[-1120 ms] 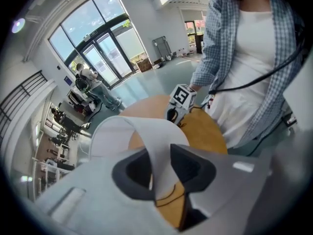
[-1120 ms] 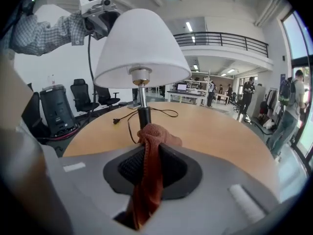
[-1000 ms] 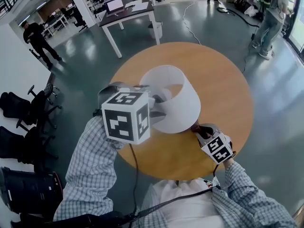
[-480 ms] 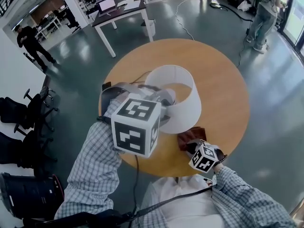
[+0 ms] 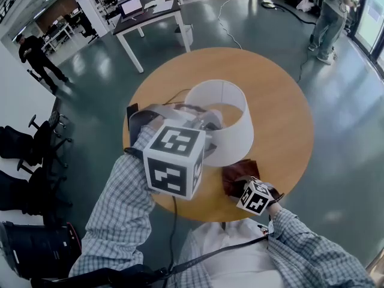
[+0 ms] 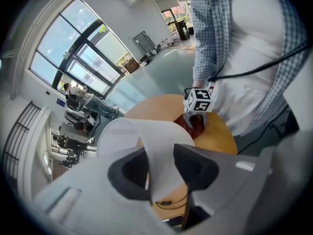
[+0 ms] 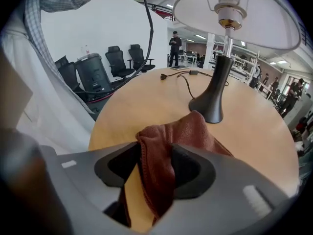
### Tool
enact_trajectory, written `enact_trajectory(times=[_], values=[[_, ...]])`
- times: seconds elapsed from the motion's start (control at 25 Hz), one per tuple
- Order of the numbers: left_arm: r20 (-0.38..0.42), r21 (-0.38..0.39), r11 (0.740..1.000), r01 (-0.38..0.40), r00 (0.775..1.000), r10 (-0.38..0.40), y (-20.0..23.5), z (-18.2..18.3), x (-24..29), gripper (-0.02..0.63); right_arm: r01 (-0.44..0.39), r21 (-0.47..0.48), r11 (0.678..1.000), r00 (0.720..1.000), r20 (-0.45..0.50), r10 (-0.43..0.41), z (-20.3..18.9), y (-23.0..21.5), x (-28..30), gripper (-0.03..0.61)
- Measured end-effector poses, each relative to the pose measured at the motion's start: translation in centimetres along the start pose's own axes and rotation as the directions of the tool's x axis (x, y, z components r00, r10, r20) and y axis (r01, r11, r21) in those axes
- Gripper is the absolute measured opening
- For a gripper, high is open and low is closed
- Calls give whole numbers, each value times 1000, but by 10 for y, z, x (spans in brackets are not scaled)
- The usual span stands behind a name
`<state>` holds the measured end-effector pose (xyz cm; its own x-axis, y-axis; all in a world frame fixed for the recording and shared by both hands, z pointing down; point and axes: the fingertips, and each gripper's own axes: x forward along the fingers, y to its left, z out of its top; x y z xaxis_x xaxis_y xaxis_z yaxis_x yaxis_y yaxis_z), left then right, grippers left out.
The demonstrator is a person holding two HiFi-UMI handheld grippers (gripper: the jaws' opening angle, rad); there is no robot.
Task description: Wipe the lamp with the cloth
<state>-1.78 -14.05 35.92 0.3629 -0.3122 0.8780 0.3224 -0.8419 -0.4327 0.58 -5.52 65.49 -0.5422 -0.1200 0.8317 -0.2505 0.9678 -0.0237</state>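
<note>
A table lamp with a white shade [image 5: 225, 122] and a dark stem and base [image 7: 215, 99] stands on the round wooden table [image 5: 282, 119]. My left gripper [image 5: 201, 125] is at the shade's near rim. Its jaws are opening, and the shade's wall [image 6: 146, 136] runs between them with a sliver of gap at one pad. The reddish-brown cloth [image 5: 234, 176] lies bunched on the table near the front edge, below the shade. My right gripper [image 7: 155, 163] is low over it; its jaws are opening, with a fold of the cloth [image 7: 168, 146] between them.
A thin cable with a switch [image 7: 183, 77] trails across the table behind the lamp base. Office chairs [image 5: 24, 137] and a black bin [image 5: 36, 242] stand on the floor to the left. A white desk [image 5: 150, 17] and standing people are farther back.
My right gripper came down from the shade's side to the table's front edge with the cloth, which now rests on the wood. The left gripper shifted slightly along the shade's rim.
</note>
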Motion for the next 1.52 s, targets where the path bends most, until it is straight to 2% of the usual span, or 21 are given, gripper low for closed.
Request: enact_trajectory(times=[0.08, 0.28, 0.36, 0.48, 0.6, 0.68, 0.72, 0.84, 0.96, 1.08, 1.16, 1.2, 1.28, 1.36, 1.44, 1.52], values=[[24, -2, 1000, -22, 999, 22, 2, 3, -1, 158, -12, 21, 1000, 1000, 9, 12, 0, 1, -1, 270], [135, -59, 995, -85, 987, 92, 5, 8, -5, 195, -18, 79, 997, 998, 57, 13, 5, 0, -1, 310], [190, -103, 990, -94, 975, 112, 7, 10, -7, 232, -19, 108, 994, 997, 79, 11, 7, -2, -2, 328], [254, -159, 981, -115, 955, 153, 10, 13, -11, 276, -2, 124, 992, 995, 97, -10, 5, -9, -5, 336], [284, -212, 964, -163, 933, 220, 15, 9, -16, 284, 19, 163, 986, 991, 130, -40, 5, -17, -9, 337], [324, -273, 943, -189, 905, 276, 19, 4, -26, 284, 13, 186, 982, 985, 165, -44, 11, -19, -16, 328], [352, -314, 927, -204, 882, 314, 23, 3, -34, 284, 6, 199, 980, 981, 188, -44, 14, -20, -21, 320], [412, -427, 863, -268, 792, 450, 36, -3, -64, 280, -15, 242, 970, 960, 275, -54, 22, -26, -37, 282], [425, -535, 792, -294, 717, 552, 36, -23, -87, 214, -32, 298, 954, 920, 383, -89, 34, -33, -60, 222], [362, -679, 677, -285, 672, 646, 20, -57, -97, 123, 13, 343, 939, 873, 454, -177, 45, -45, -83, 123], [315, -766, 582, -273, 631, 709, 6, -75, -99, 45, 48, 360, 932, 839, 492, -233, 51, -51, -95, 4], [295, -804, 536, -257, 610, 735, -2, -80, -97, 13, 54, 371, 927, 825, 506, -251, 52, -53, -99, 3], [267, -861, 464, -207, 593, 760, -21, -89, -82, 5, 62, 395, 916, 815, 511, -275, 52, -55, -100, 3], [248, -900, 408, -151, 593, 766, -40, -95, -62, 5, 76, 418, 905, 813, 499, -298, 50, -56, -98, 3], [242, -928, 362, -91, 592, 769, -56, -95, -41, 5, 77, 441, 894, 808, 498, -314, 50, -55, -97, 3], [249, -942, 333, -31, 601, 760, -70, -89, -19, 5, 71, 460, 885, 806, 497, -323, 49, -53, -96, 3]])
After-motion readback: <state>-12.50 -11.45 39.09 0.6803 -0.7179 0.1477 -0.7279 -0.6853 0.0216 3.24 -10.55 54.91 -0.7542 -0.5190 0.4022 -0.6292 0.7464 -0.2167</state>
